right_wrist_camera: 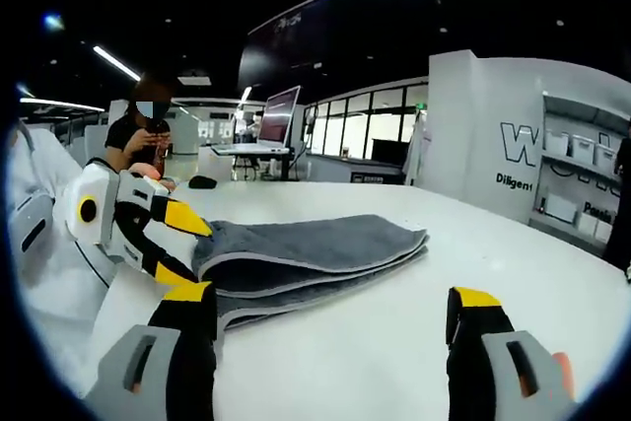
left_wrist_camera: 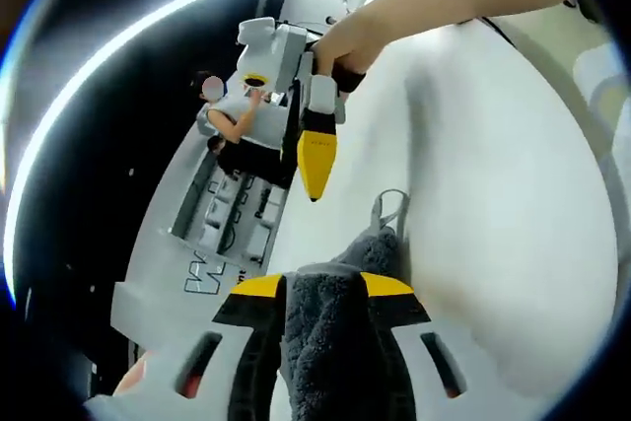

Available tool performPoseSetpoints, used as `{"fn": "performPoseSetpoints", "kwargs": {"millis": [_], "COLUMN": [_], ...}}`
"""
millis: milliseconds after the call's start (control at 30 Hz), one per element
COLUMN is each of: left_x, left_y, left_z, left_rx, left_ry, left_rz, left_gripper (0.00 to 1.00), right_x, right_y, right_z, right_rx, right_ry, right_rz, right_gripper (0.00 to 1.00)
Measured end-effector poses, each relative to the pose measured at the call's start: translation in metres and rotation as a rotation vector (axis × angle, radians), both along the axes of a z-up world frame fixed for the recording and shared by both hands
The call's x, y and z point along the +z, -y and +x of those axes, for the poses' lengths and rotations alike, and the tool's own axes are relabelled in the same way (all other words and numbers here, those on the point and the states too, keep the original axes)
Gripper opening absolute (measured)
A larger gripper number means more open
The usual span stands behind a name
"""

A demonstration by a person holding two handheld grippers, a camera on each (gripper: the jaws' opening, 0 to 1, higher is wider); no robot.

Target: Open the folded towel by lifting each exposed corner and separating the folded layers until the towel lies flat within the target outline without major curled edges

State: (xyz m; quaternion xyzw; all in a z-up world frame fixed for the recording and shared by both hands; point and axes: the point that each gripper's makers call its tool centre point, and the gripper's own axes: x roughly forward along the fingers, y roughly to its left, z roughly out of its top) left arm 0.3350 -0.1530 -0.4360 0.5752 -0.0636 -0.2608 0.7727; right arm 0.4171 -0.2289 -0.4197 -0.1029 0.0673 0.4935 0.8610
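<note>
Jaws of the left gripper (left_wrist_camera: 325, 308) pinch a corner of the grey towel (right_wrist_camera: 315, 248) folded on the white bench (right_wrist_camera: 394, 342), the empty right gripper (right_wrist_camera: 330, 327) gaping at six o'clock, so peeling the top layer back comes next.

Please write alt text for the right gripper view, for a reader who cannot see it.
A folded grey terry towel lies on a white table, its left end clamped by the left gripper. The right gripper hovers open in front, holding nothing.
</note>
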Motion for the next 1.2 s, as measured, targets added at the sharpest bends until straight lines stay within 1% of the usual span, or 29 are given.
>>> {"fn": "performPoseSetpoints", "kwargs": {"millis": [67,133,167,300,433,467,500,567,600,633,733,800,900,967,1067,1200], "left_x": [-0.005,-0.012,-0.015,-0.020,-0.021,-0.022,-0.026,-0.027,-0.026,-0.025,-0.022,-0.019,-0.011,-0.004,0.014,0.033], "left_y": [0.000,-0.002,-0.002,-0.003,-0.003,-0.004,-0.004,-0.004,-0.005,-0.006,-0.007,-0.008,-0.009,-0.013,-0.020,-0.034], "left_z": [0.000,0.000,0.000,-0.001,-0.002,-0.001,-0.002,-0.003,-0.002,-0.002,-0.001,-0.002,-0.002,-0.001,0.003,0.010], "left_rx": [0.000,0.009,0.009,0.010,0.008,0.009,0.008,0.003,0.006,0.006,0.002,0.000,-0.005,-0.003,0.014,0.045], "left_ry": [-0.025,-0.068,-0.079,-0.092,-0.112,-0.127,-0.164,-0.200,-0.209,-0.205,-0.170,-0.175,-0.187,-0.179,-0.147,-0.110], "left_rz": [0.007,0.010,0.018,0.027,0.021,0.018,0.005,-0.016,-0.025,-0.025,0.001,-0.007,-0.048,-0.078,-0.128,-0.167], "left_gripper": [0.23,0.20,0.18,0.15,0.09,0.07,0.06,0.05,0.05,0.05,0.04,0.04,0.04,0.04,0.04,0.04], "right_x": [0.000,-0.001,-0.002,-0.003,-0.004,-0.004,-0.005,-0.006,-0.006,-0.006,-0.006,-0.007,-0.007,-0.007,-0.007,-0.008], "right_y": [0.000,0.000,-0.001,-0.003,-0.003,-0.003,-0.003,-0.003,-0.003,-0.003,-0.004,-0.003,-0.003,-0.002,-0.002,-0.001], "right_z": [0.000,0.000,0.000,-0.002,-0.003,-0.003,-0.003,-0.003,-0.003,-0.003,-0.004,-0.004,-0.003,-0.003,-0.003,-0.003], "right_rx": [-0.002,-0.005,-0.005,0.001,0.003,0.003,0.002,0.002,0.003,0.004,0.007,0.006,0.004,0.002,0.000,-0.002], "right_ry": [-0.002,-0.002,-0.002,-0.002,-0.005,-0.006,-0.007,-0.010,-0.011,-0.012,-0.014,-0.016,-0.018,-0.016,-0.018,-0.021], "right_rz": [-0.001,-0.006,-0.009,-0.015,-0.015,-0.017,-0.019,-0.023,-0.023,-0.023,-0.026,-0.027,-0.028,-0.028,-0.028,-0.031], "right_gripper": [0.99,0.99,0.99,0.99,0.99,0.99,0.99,0.99,0.99,0.99,0.99,0.99,0.99,0.99,0.99,0.99]}}
